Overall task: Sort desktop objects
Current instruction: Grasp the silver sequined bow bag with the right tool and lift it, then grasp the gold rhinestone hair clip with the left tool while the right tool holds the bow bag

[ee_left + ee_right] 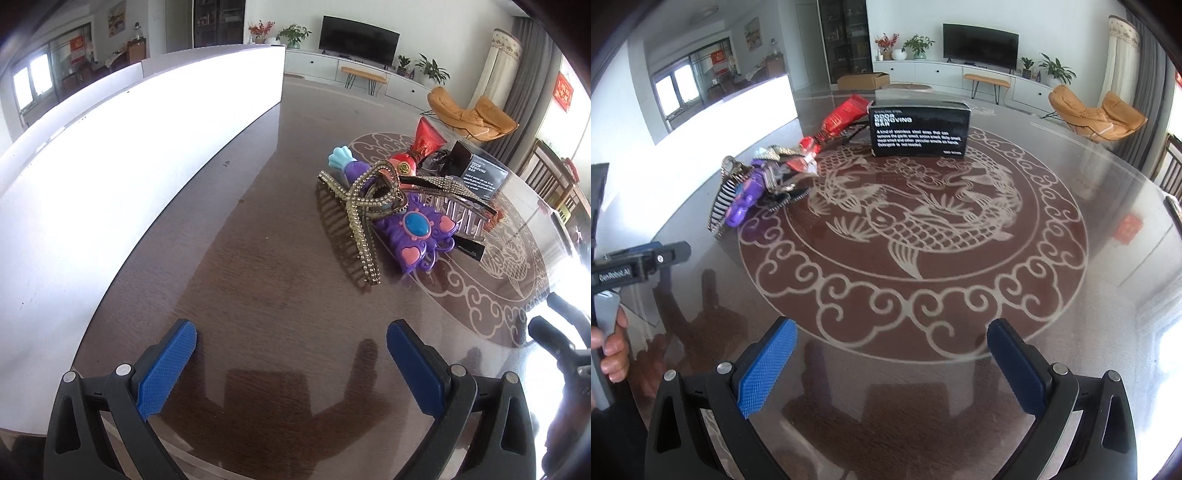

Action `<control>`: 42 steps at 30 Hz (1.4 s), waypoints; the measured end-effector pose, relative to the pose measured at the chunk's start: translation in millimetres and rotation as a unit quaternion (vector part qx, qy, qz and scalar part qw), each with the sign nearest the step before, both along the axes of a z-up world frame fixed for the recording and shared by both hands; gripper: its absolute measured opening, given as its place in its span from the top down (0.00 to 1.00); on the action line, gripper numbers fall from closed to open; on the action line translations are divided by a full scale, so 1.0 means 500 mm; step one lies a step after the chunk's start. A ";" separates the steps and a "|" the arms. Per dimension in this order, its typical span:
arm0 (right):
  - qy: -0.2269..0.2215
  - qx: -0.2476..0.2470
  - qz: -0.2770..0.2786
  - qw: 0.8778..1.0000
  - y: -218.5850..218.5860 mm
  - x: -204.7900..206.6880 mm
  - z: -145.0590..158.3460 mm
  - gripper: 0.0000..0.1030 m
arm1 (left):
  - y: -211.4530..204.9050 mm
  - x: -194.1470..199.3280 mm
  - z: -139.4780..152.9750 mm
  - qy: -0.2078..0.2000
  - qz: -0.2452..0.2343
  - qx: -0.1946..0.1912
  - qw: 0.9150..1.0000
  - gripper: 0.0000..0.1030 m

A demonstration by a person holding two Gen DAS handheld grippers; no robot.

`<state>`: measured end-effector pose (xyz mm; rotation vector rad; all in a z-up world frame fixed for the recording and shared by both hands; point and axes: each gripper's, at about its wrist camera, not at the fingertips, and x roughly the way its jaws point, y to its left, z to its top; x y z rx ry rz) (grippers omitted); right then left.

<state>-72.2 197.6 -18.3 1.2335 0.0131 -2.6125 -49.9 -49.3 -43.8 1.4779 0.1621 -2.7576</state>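
So far, nothing looks sorted yet. I think the job is only at the start.

My left gripper [291,363] sits at the bottom of the left wrist view with its blue pads wide apart, and nothing is between them. My right gripper [892,363] is at the bottom of the right wrist view, wide apart too, and it holds nothing.

All the things lie mixed in one pile on the table [258,295]. In the left wrist view the pile is right of the middle of the frame. A sparkly gold hair claw [364,216] lies on top of a purple toy [413,230] with a blue gem. A second sparkly clip [448,194] lies across them, a bit higher and to the right. A red tube [424,142] pokes up behind the pile. A black box [919,127] with white words stands in the upper middle of the right wrist view, just beside the tube.

A long white box [129,147] fills the upper left of the left wrist view. It may be where things go, but I cannot tell.

Every piece is left to move. The claw on top looks like the easy one to take first.
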 end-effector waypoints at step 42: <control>0.021 0.029 0.053 0.998 -0.076 0.063 -0.016 0.52 | 0.005 -0.125 0.035 0.026 -0.034 0.100 0.994 0.29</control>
